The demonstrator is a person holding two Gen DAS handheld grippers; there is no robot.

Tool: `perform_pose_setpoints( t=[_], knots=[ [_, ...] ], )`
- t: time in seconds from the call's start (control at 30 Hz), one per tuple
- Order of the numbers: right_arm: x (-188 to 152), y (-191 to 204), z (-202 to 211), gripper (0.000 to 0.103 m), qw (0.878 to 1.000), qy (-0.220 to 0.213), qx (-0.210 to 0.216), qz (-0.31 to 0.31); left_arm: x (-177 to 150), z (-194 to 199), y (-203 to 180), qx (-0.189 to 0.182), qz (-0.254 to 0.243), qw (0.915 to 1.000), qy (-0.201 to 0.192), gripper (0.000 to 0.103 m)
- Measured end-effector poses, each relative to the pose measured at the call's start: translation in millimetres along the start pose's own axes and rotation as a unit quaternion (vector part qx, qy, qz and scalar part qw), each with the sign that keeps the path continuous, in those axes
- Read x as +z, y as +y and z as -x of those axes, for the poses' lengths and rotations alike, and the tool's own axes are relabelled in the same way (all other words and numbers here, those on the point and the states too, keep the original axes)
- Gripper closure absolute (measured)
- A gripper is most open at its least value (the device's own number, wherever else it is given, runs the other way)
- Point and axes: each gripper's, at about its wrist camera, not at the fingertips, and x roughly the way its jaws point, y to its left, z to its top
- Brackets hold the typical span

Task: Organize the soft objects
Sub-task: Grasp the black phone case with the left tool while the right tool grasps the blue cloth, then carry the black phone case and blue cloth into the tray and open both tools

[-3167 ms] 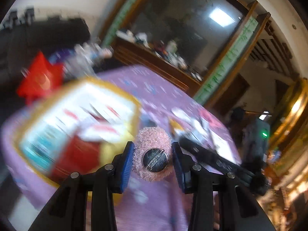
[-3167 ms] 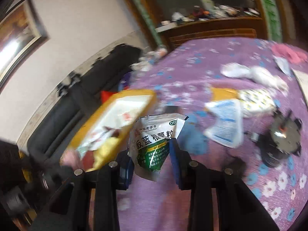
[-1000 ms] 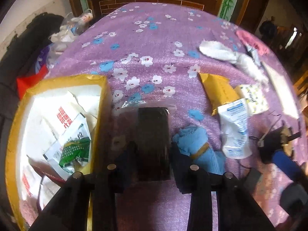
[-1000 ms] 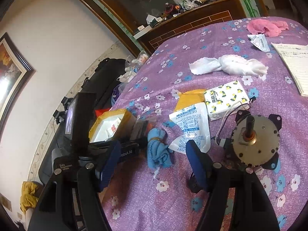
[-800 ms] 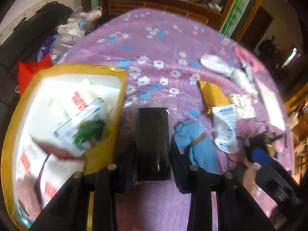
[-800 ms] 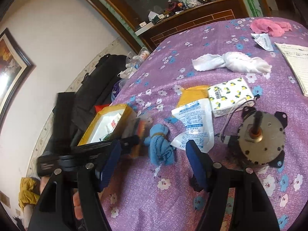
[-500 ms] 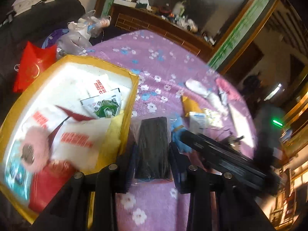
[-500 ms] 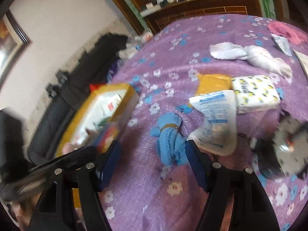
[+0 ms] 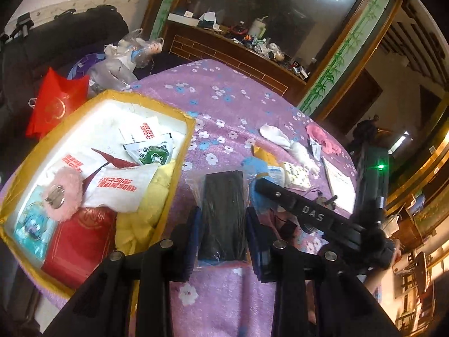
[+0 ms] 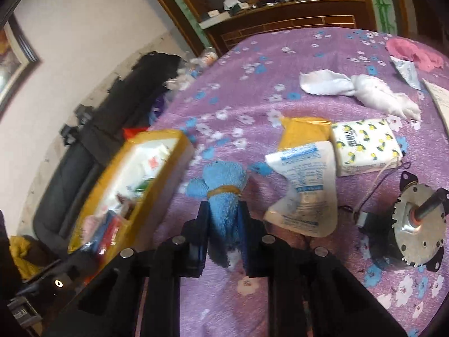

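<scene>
On the purple flowered cloth (image 10: 280, 64), at the 9 o'clock side of both views: one yellow-rimmed box (image 9: 179, 151), already stocked with sachets, a pink pompom (image 9: 63, 193) and a red packet.

Item 1. Left gripper (image 9: 221, 224). Jaws drawn in narrow on a black bundle in clear plastic wrap (image 9: 223, 210), which is held lengthwise between the pads and runs out toward 12 o'clock past the tips. It is judged to be lifted and carried just beside the box's right wall, at 3 o'clock of it, not yet over the opening.
Risk: the slick wrap may slide between the pads, since only the near end is pinched. If released where it hangs, the bundle would be landed on the rim or the cloth rather than inside.

Item 2. Right gripper (image 10: 223, 224). Jaws closed narrow around a rolled blue towel (image 10: 221, 193), bound with a rubber band. The banded head pokes out beyond the tips toward 12 o'clock, and the tail end hangs back between the fingers. The box is seen at 9 o'clock of it.
Risk: towelling compresses, so the grip may be loosened in transit. A collision between the two tools over the box is also judged possible, the right tool's dark body (image 9: 303, 213) being seen close at the left gripper's 3 o'clock.

Item 3. Unsorted: white cloth (image 10: 362, 90), tissue pack (image 10: 364, 146), pouches, pink cloth, at 12 to 2 o'clock. A motor (image 10: 415, 224) is noted at 3 o'clock.
</scene>
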Motion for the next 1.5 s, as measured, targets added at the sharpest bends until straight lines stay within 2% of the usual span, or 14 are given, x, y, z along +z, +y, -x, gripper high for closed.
perform_pose_setpoints(
  t=[0.17, 0.33, 0.53, 0.63, 0.83, 0.93, 1.1, 1.2, 1.27, 1.33, 1.43, 1.5],
  knots=[
    [-1, 15, 10, 0.085, 0.999, -0.018, 0.027, 0.023, -3, 43, -5, 0.006, -0.005, 0.9997, -0.024, 0.071],
    [-7, 32, 16, 0.085, 0.998, -0.026, 0.045, 0.045, -5, 94, 6, 0.021, 0.008, 0.9979, -0.06, 0.071],
    [-16, 48, 17, 0.085, 0.995, -0.028, 0.069, 0.07, -8, 132, 24, 0.032, 0.016, 0.9947, -0.097, 0.071],
    [-19, 55, 17, 0.085, 0.994, -0.027, 0.075, 0.076, -1, 139, 38, 0.044, 0.019, 0.9927, -0.111, 0.071],
    [-20, 49, 23, 0.085, 0.992, -0.036, 0.108, 0.052, 25, 124, 63, 0.051, 0.028, 0.9923, -0.109, 0.071],
    [-19, 43, 23, 0.085, 0.99, -0.025, 0.137, 0.028, 38, 108, 72, 0.046, 0.028, 0.9931, -0.104, 0.071],
    [-20, 47, 24, 0.085, 0.989, -0.008, 0.147, 0.014, 54, 78, 90, 0.051, 0.026, 0.9939, -0.094, 0.071],
    [-13, 59, 28, 0.085, 0.992, -0.001, 0.123, 0.013, 61, 58, 98, 0.06, 0.009, 0.9948, -0.081, 0.071],
    [-3, 68, 19, 0.084, 0.994, 0.019, 0.111, 0.001, 67, 43, 103, 0.068, -0.001, 0.995, -0.073, 0.07],
    [9, 81, 4, 0.084, 0.993, 0.03, 0.117, 0.004, 73, 29, 106, 0.081, -0.008, 0.9942, -0.071, 0.07],
    [28, 99, -28, 0.084, 0.994, 0.038, 0.101, 0.018, 82, 5, 111, 0.102, -0.017, 0.9931, -0.055, 0.07],
    [35, 105, -52, 0.084, 0.994, 0.057, 0.096, 0.018, 86, -7, 115, 0.111, -0.021, 0.9927, -0.042, 0.07]
  ],
)
